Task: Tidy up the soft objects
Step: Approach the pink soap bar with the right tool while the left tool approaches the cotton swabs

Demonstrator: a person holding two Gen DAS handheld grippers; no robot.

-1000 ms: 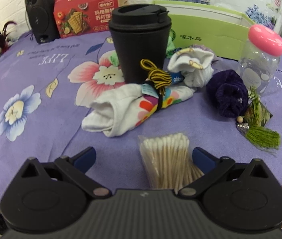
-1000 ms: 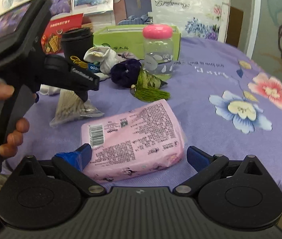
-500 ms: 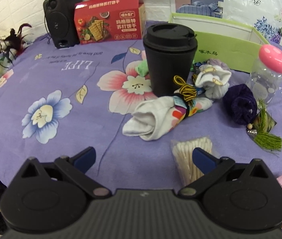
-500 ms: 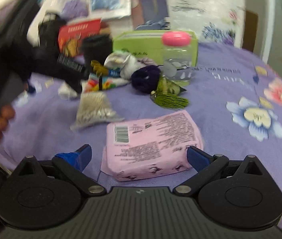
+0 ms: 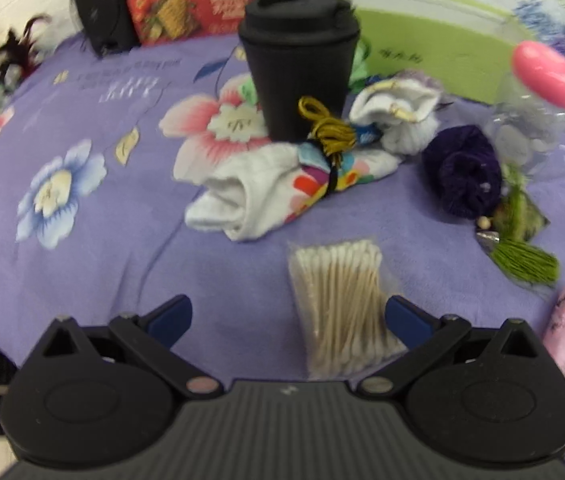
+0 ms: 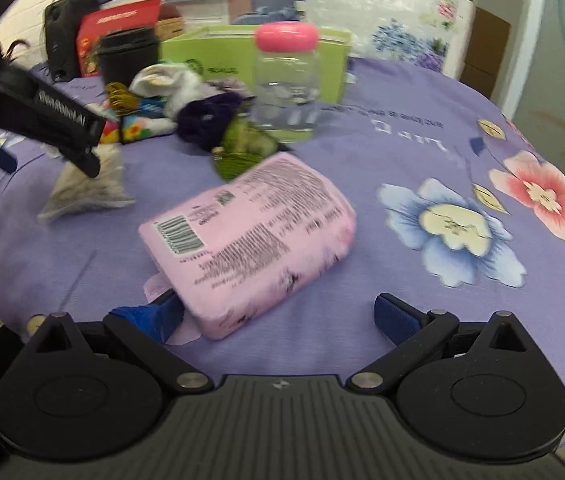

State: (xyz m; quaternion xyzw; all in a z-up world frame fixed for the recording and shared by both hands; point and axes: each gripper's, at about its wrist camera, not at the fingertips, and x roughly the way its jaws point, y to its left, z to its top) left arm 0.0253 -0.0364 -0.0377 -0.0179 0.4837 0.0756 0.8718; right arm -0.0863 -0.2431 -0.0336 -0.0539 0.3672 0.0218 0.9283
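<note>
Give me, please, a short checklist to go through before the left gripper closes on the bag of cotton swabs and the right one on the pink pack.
1. Left gripper open: ok, jaws wide apart.
2. Bag of cotton swabs between its fingers: not ok, it lies off centre, close against the right-hand finger.
3. Right gripper open: ok.
4. Pink pack centred: not ok, its corner sits at the left-hand finger and most of it lies ahead of the jaws.
5. Neighbours clear of the swabs: ok, the white sock roll and green tassel lie apart from the bag.
6. Green box free to receive items: cannot tell, its inside is hidden.
</note>
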